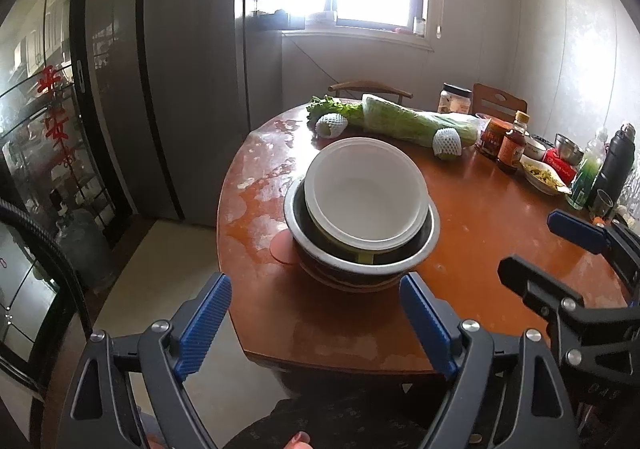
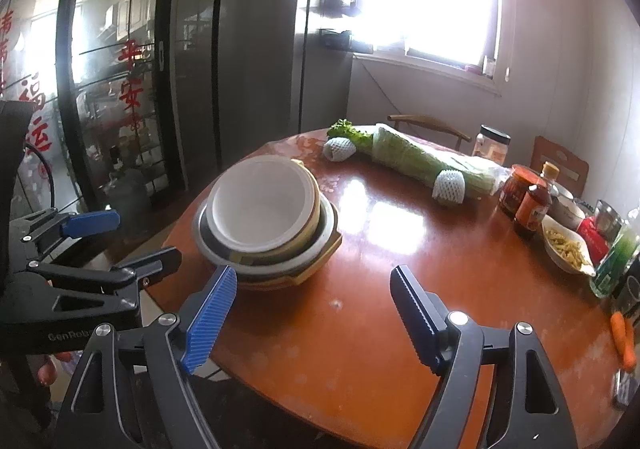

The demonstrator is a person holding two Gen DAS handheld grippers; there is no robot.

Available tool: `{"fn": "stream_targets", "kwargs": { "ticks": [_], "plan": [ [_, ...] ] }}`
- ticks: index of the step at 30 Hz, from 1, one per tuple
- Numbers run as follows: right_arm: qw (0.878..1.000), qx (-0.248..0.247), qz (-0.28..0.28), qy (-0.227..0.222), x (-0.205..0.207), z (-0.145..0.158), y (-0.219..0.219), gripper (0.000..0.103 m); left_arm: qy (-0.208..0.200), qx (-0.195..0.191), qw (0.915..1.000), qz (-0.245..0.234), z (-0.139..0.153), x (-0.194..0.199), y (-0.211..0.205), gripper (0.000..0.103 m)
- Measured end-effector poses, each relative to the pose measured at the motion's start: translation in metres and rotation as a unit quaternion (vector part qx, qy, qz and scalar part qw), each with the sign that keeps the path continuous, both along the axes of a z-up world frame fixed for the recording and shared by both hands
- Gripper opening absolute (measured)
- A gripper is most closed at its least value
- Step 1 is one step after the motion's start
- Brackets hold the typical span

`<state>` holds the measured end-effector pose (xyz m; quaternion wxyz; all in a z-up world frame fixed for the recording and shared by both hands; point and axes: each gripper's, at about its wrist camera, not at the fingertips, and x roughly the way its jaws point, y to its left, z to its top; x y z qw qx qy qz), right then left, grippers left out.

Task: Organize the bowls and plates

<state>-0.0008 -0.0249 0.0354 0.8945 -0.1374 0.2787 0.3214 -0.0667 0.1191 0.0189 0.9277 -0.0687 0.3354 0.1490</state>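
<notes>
A stack of nested bowls stands near the left edge of a round wooden table [image 1: 480, 233]. On top is a white bowl [image 1: 366, 193], under it a yellow-green one, then a metal bowl [image 1: 430, 233] and a dark striped bowl [image 1: 352, 281]. My left gripper [image 1: 314, 280] stands open just in front of the stack's base, with nothing between its blue pads. My right gripper [image 2: 313, 275] is open too, over bare table to the right of the white bowl [image 2: 260, 205]. Each gripper shows in the other's view: the right gripper [image 1: 529, 241] and the left gripper [image 2: 146, 236].
At the far side lie a wrapped cabbage [image 1: 416, 121] and two foam-netted fruits. Jars, sauce bottles [image 1: 512, 145], a dish of food [image 2: 568, 249], drink bottles and a black flask [image 1: 616, 165] crowd the right edge, with a carrot [image 2: 624, 341]. A fridge and a glass door stand to the left.
</notes>
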Motion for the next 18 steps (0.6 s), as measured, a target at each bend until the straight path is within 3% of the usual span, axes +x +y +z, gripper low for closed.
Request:
{"fn": "stream_targets", "kwargs": {
  "ticks": [18],
  "plan": [
    [1.0, 0.009, -0.004, -0.003, -0.023, -0.015, -0.006, 0.082, -0.005, -0.017, 0.9997, 0.017, -0.015, -0.012, 0.001, 0.086]
  ]
}}
